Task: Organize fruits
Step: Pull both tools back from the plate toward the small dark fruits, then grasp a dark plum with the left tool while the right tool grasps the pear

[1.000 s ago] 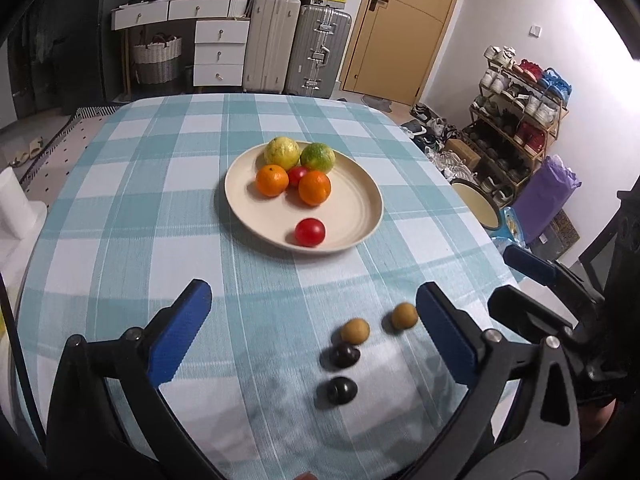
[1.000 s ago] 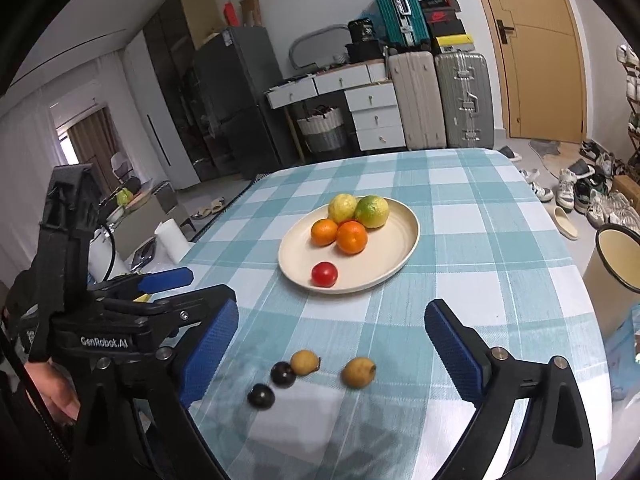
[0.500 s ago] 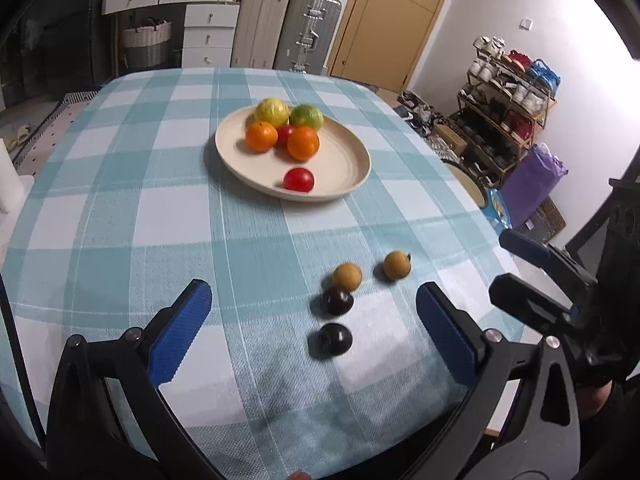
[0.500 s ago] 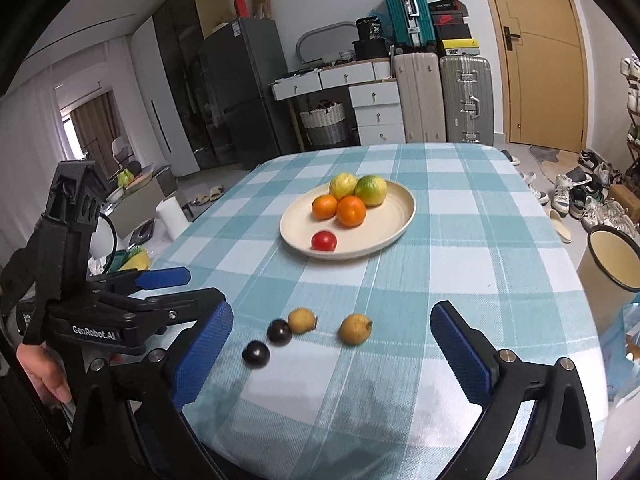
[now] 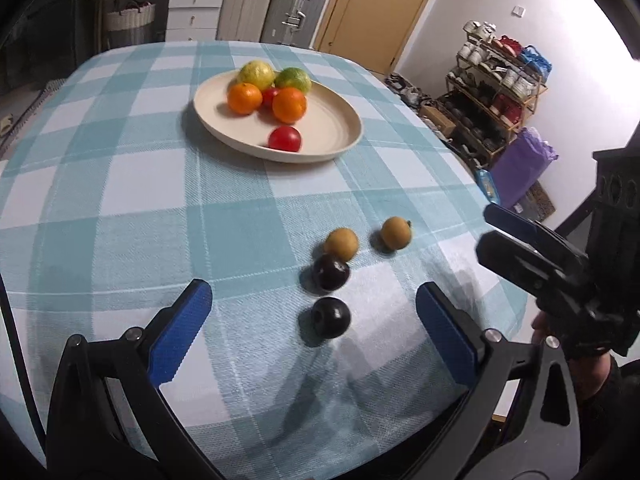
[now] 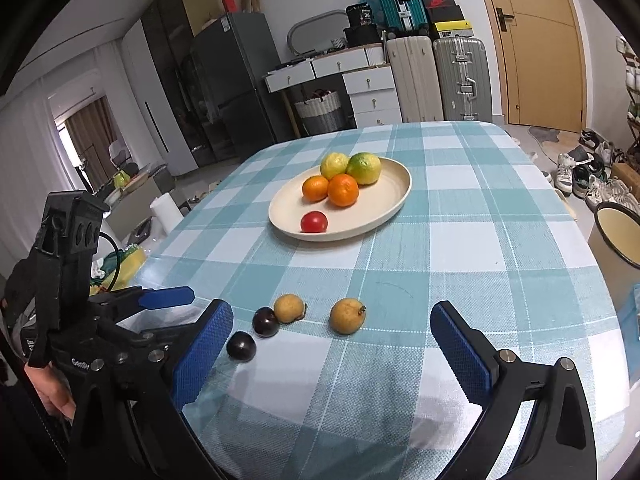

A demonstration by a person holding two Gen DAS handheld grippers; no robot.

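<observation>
A cream plate (image 5: 340, 120) (image 6: 396, 192) on the checked tablecloth holds two oranges (image 5: 243, 98), a yellow and a green citrus and two red tomatoes (image 5: 284, 139). Near the table's front edge lie two dark plums (image 5: 331, 317) (image 5: 330, 271) and two tan round fruits (image 5: 341, 243) (image 5: 395, 232). My left gripper (image 5: 316, 330) is open, its blue pads on either side of the nearest plum and above it. My right gripper (image 6: 332, 344) is open too, with the tan fruit (image 6: 347, 315) ahead between its fingers. Neither holds anything.
The table's front and right edges are close to the loose fruit. A shoe rack (image 5: 500, 92) and purple bag (image 5: 524, 164) stand right of the table. Suitcases (image 6: 440, 76), drawers and a door stand beyond it. A cream bin (image 6: 618, 232) is at the right.
Both grippers have lowered and come closer to the loose fruit at the table's front. Both stay open. No fruit has moved.
</observation>
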